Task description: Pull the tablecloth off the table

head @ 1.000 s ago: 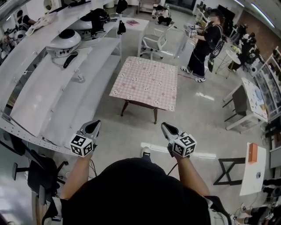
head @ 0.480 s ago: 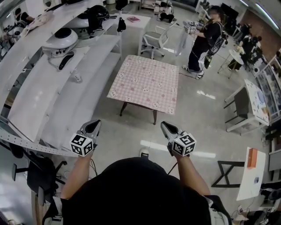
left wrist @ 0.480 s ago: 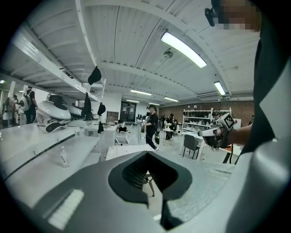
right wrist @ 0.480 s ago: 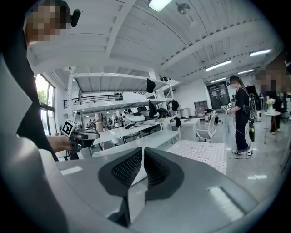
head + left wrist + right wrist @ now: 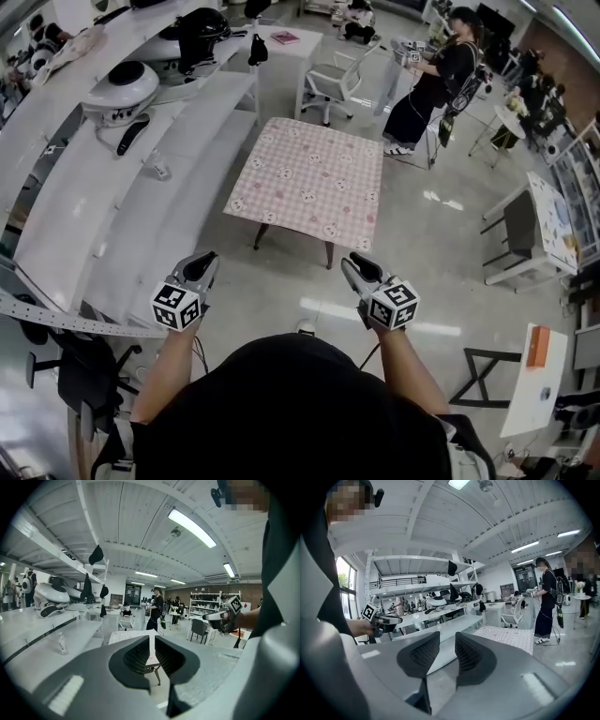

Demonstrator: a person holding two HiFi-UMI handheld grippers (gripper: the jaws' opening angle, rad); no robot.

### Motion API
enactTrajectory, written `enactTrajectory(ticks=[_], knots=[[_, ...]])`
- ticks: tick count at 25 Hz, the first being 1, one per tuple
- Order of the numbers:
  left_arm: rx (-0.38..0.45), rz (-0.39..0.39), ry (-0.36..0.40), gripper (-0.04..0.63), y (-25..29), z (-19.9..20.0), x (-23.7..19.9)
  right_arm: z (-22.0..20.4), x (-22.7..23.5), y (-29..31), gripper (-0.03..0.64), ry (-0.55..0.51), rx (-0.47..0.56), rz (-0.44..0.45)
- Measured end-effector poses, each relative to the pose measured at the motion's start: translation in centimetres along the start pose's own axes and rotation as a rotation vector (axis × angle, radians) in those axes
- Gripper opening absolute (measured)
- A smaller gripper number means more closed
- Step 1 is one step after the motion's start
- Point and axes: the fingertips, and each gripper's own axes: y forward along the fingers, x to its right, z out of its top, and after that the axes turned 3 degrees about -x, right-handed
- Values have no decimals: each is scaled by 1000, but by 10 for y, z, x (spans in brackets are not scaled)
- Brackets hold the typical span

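A low wooden-legged table wears a pink checked tablecloth (image 5: 309,183), which hangs over the near edge. It lies on the floor ahead of me, beyond both grippers. My left gripper (image 5: 202,265) is held out at the left, its jaws parted by a narrow slit with nothing in it. My right gripper (image 5: 349,267) is level with it at the right; its jaws have just been opening and stand apart, empty. The left gripper view shows the tablecloth (image 5: 126,637) past the left gripper (image 5: 152,639). The right gripper view shows the tablecloth (image 5: 511,637) right of the right gripper (image 5: 447,634).
Long white shelves (image 5: 141,187) with a helmet-like shell (image 5: 117,94) run along the left. A white office chair (image 5: 333,84) and a person in black (image 5: 431,84) stand behind the table. White tables (image 5: 548,216) line the right, and a black chair (image 5: 75,366) sits at lower left.
The table has drawn closer to me and sits lower in the head view. Both grippers have moved forward with me, side by side. The person behind the table has shifted slightly.
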Motion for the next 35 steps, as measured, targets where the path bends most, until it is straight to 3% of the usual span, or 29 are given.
enactTrajectory(ticks=[15,22,35], knots=[[-34,-46,32,143,65,27,18,16,64,16,218,1,15,50],[-34,-24,29,222,98,36,14,13,92,26,251,-1,-6,54],[-73,-65,18,235,160,40,34,9,151,28,276,23,-37,48]])
